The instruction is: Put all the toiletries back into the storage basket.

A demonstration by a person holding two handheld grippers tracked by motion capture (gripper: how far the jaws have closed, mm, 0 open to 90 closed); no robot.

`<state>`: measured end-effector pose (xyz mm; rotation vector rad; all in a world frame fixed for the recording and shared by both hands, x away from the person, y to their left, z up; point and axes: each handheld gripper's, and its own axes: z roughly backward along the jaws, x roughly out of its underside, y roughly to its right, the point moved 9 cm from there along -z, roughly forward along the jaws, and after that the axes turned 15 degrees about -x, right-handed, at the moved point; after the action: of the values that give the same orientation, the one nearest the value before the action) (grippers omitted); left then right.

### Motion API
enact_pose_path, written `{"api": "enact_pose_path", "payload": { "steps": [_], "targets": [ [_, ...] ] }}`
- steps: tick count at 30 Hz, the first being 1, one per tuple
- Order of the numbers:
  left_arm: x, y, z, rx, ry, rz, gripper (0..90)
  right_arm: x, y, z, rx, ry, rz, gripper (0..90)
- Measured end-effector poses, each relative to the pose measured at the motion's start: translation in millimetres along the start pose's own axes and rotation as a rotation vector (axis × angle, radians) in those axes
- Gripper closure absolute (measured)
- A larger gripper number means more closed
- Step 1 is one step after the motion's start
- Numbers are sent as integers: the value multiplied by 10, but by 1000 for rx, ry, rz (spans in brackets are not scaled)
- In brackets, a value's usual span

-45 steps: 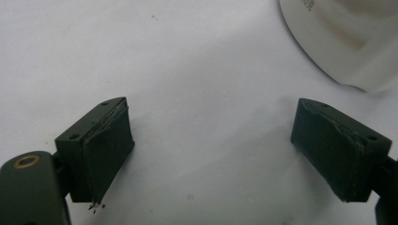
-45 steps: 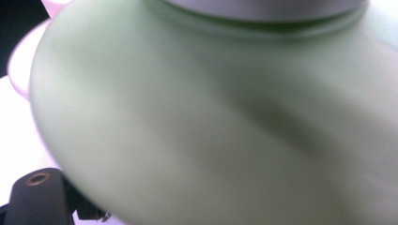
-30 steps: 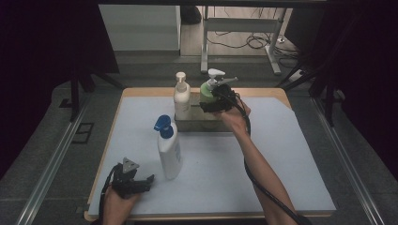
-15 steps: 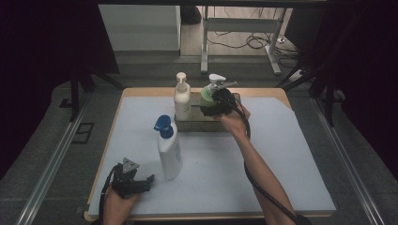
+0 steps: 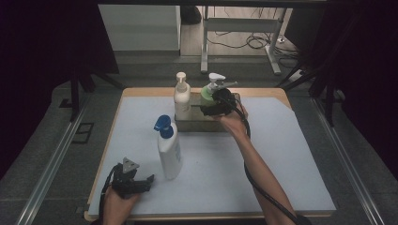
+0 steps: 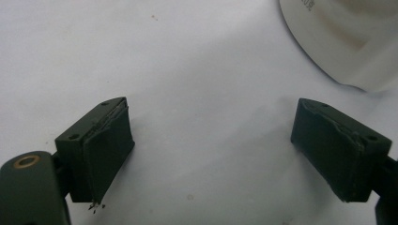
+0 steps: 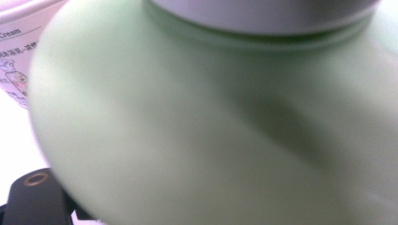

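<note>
Step in hand, as a judgement: the right gripper (image 5: 217, 104) is seating the green pump bottle (image 5: 208, 96) into the shallow tray (image 5: 187, 124) at the far side of the table, next to the cream-white pump bottle (image 5: 181, 97) standing in it. To do it well, the person should keep the green bottle upright, lower it straight until its base sits flat on the tray floor, watch that it doesn't knock its neighbour, and only then spread the jaws and back out level so the pads don't drag it over. In the right gripper view the green bottle's shoulder (image 7: 216, 131) sits right against the camera with its white collar above, so the bottle lies deep between the jaws; they appear clamped on its wide body, though the pads themselves are hidden. The left gripper (image 5: 133, 183) rests low at the near left corner of the white mat (image 5: 281, 154), jaws wide apart with nothing between them; in its own view one finger pad (image 6: 108, 145) stands over bare mat. The white bottle with the blue pump (image 5: 169, 150) stands just beside it, well apart from the tray.
</note>
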<state>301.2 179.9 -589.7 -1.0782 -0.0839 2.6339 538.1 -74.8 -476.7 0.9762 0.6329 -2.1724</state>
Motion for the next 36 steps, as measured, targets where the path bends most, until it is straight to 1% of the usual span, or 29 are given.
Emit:
{"api": "enact_pose_path", "payload": {
  "steps": [4, 7, 13, 20, 23, 24, 26, 31, 36],
  "targets": [
    [0, 0, 0, 0, 0, -1, 124, 4, -13, 11, 6, -9, -7, 113],
    [0, 0, 0, 0, 0, -1, 124, 11, -15, 31, 14, -16, 8, 113],
    [0, -1, 0, 0, 0, -1, 125, 42, -19, 91, 9, -20, -3, 114],
    [0, -1, 0, -1, 0, -2, 125, 80, -18, 159, 6, -27, 5, 115],
    [0, 0, 0, 0, 0, 0, 125, 102, 6, 172, 25, -38, 7, 123],
    [0, 0, 0, 0, 0, -1, 125, 112, 14, 175, 18, -37, 7, 124],
    [0, 0, 0, 0, 0, 0, 125, 128, 16, 188, 1, -34, -9, 129],
    [0, 3, 0, 1, -1, 1, 124, 159, 0, 220, 2, -33, -1, 137],
    [0, 2, 0, 1, -1, 1, 124, 202, -25, 292, -11, -27, 3, 156]
  ]
}}
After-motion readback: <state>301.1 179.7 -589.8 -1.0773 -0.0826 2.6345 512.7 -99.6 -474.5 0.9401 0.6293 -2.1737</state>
